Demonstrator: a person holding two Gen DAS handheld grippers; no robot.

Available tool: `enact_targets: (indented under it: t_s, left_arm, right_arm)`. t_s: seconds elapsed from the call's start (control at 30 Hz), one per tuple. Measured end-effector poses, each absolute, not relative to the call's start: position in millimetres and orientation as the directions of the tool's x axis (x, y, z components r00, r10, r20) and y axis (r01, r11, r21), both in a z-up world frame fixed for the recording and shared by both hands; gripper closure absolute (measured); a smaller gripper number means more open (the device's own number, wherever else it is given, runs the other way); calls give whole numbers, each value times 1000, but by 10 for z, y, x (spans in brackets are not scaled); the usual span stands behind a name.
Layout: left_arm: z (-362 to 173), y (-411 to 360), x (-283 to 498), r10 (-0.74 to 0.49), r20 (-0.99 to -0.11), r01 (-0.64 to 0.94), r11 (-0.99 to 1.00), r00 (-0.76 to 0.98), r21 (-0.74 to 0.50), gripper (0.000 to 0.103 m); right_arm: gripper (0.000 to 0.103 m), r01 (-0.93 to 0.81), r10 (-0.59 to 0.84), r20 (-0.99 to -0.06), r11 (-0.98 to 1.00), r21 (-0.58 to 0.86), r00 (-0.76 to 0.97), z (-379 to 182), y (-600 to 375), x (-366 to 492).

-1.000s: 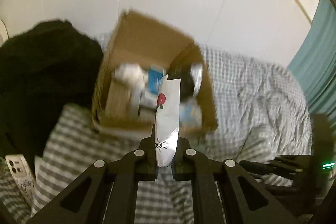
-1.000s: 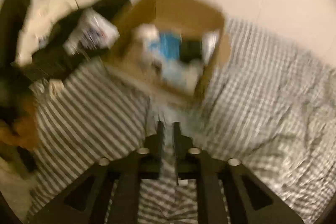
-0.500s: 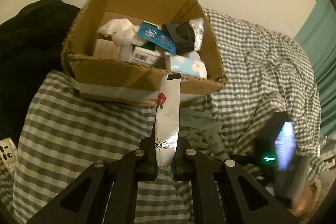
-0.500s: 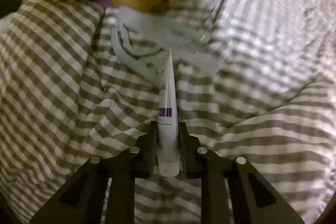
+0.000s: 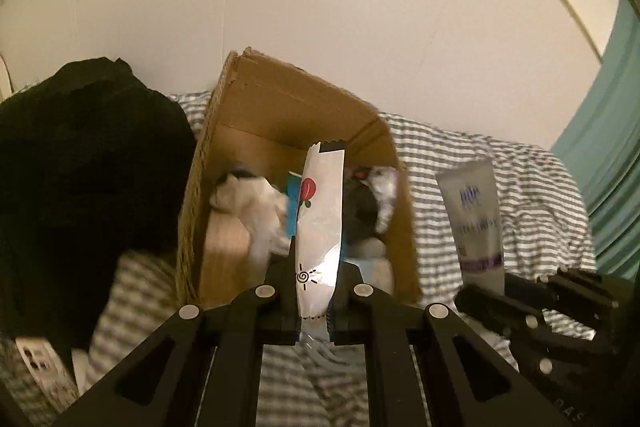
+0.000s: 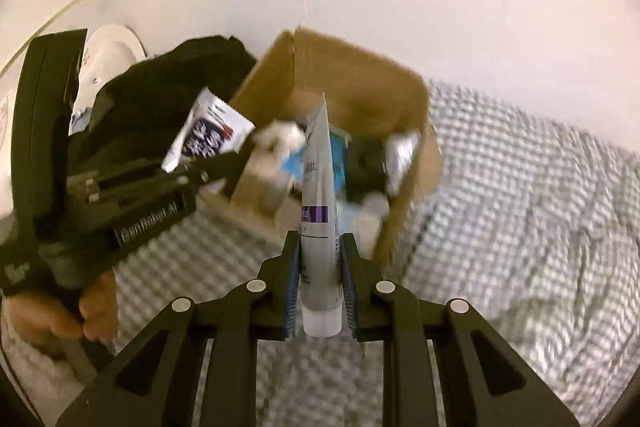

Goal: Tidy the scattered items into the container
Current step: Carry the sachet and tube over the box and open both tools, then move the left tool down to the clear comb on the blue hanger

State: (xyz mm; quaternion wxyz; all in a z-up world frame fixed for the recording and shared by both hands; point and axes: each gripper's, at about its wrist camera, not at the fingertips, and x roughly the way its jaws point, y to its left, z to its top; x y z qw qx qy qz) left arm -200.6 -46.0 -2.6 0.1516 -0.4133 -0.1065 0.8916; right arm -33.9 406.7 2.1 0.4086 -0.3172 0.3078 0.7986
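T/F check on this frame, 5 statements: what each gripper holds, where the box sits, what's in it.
1. The left gripper is shut on a white sachet. True.
2. The right gripper is open with nothing in it. False: its fingers are clamped on a grey tube, cap end toward the camera.
3. The cardboard box is bare inside. False: it already holds several items.
4. The box sits on a checked bedsheet. True.
5. The tube already lies in the box. False: it is held in the right gripper, pointing toward the box.
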Motion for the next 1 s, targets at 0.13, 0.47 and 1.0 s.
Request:
enact_targets:
  t_s: [0.13, 0.47, 1.0]
  left_arm:
    - [-148, -437, -2263, 303, -718, -188, -953, -627, -239, 92]
    - [-159, -369, -2157, 279, -734, -199, -960, -619, -197, 25]
    - [-756, 122, -1009, 308, -806, -210, -950, -506, -231, 13]
  right_arm:
    - [83, -864, 465, -751, -417, 281, -469, -47, 4536, -567]
    - [52, -869, 504, -709, -310, 385, -494, -134, 4612, -279]
    - [51, -933, 466, -809, -151, 326, -358, -512, 3485, 885]
